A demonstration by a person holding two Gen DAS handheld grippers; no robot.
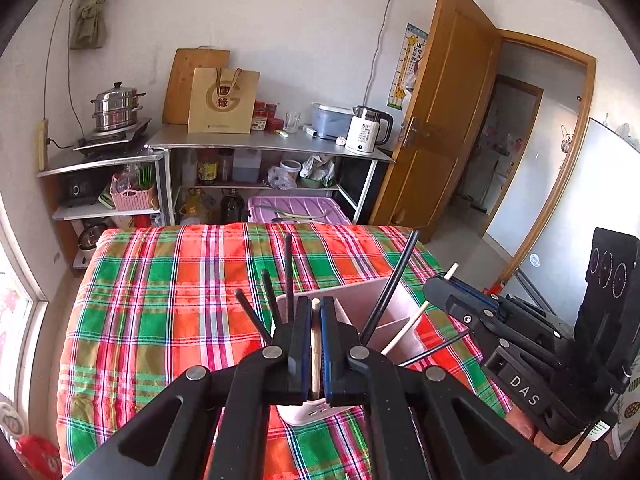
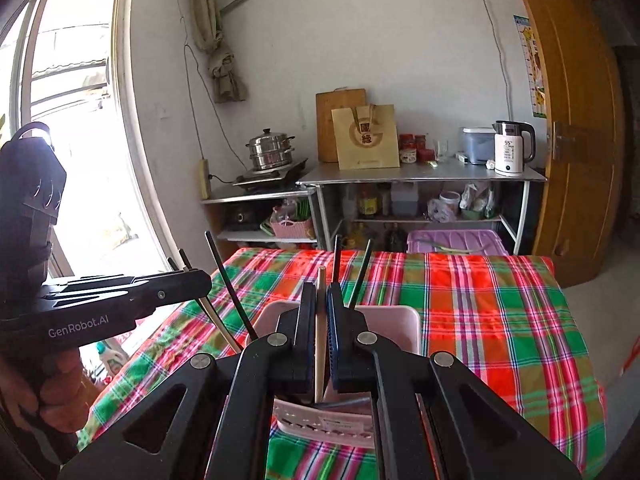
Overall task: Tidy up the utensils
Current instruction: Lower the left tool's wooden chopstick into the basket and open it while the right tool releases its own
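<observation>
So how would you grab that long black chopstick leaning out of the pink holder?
Probably by its upper end, coming from above. The long black chopstick leans right, its top clear of the pink holder and the other black chopsticks; its lower end is hidden inside.

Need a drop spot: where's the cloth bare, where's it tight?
Bare: checked cloth left of the pink holder and beyond it to the far edge; in the right wrist view, cloth right of the holder. Crowded: over the holder, where dark chopsticks fan out and both grippers each hold a pale chopstick.
</observation>
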